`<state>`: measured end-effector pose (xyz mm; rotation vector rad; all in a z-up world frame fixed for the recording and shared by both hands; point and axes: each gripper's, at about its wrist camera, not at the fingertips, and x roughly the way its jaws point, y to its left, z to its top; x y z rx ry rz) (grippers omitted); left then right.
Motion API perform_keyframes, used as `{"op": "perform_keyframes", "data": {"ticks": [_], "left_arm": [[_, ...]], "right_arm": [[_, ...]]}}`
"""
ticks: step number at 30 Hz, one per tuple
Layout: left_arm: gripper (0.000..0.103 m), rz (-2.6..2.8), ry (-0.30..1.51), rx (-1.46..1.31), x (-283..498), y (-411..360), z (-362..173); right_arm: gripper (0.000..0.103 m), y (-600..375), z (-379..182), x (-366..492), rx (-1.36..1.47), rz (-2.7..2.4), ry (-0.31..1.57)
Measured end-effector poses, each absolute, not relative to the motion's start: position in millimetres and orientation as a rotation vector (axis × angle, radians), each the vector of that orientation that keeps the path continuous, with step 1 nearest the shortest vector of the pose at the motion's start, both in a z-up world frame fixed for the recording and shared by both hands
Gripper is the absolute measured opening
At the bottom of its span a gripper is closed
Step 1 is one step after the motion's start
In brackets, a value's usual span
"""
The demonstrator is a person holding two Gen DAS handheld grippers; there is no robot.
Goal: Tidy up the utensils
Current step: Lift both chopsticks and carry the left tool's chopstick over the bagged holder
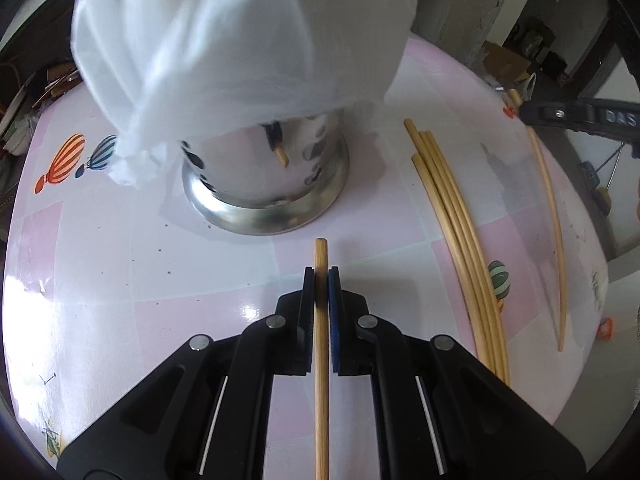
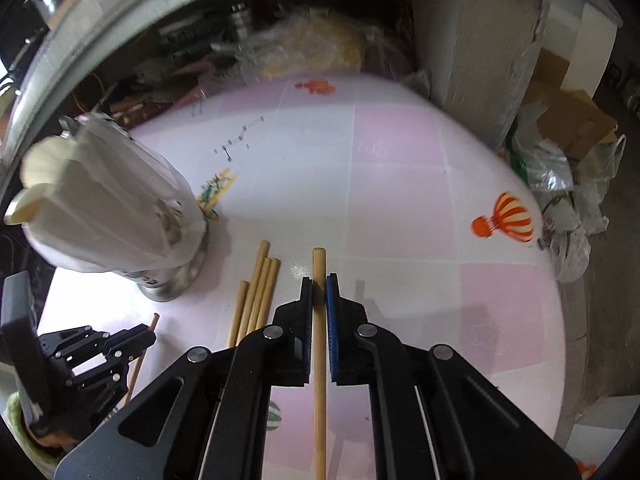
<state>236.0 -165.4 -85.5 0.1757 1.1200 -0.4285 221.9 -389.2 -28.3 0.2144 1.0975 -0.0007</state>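
My left gripper [image 1: 321, 276] is shut on a wooden chopstick [image 1: 321, 352] that runs between its pads, its tip pointing at the steel utensil holder [image 1: 264, 196]. A white plastic bag [image 1: 240, 44] drapes over the holder's top. Several loose chopsticks [image 1: 452, 216] lie on the table to the right of the holder. My right gripper [image 2: 319, 282] is shut on another chopstick [image 2: 319, 360], lifted above the table. In the right wrist view the holder [image 2: 176, 280] stands at the left, the loose chopsticks [image 2: 256, 292] beside it, and the left gripper [image 2: 150, 334] shows at the lower left.
The round table [image 2: 400, 200] has a pink and white checked cover with balloon prints. The right gripper's tip [image 1: 524, 114] enters the left wrist view at the right, a long chopstick [image 1: 554, 240] below it. Plastic bags [image 2: 560, 184] and cardboard lie past the table's right edge.
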Motion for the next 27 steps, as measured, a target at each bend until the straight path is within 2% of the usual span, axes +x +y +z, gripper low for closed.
{"op": "perform_keyframes", "data": {"ticks": [10, 14, 20, 27], "left_arm": [[0.006, -0.509, 0.971, 0.035, 199, -123, -8], [0.006, -0.574, 0.856, -0.066, 176, -97, 23], [0.006, -0.543, 0.744, -0.128, 151, -57, 59], [0.006, -0.511, 0.576, -0.161, 143, -34, 125]], "right_arm": [[0.007, -392, 61, 157, 0.181, 0.042, 0.837], [0.007, -387, 92, 124, 0.165, 0.070, 0.732], [0.007, -381, 114, 100, 0.178, 0.114, 0.644], [0.007, -373, 129, 98, 0.191, 0.148, 0.587]]}}
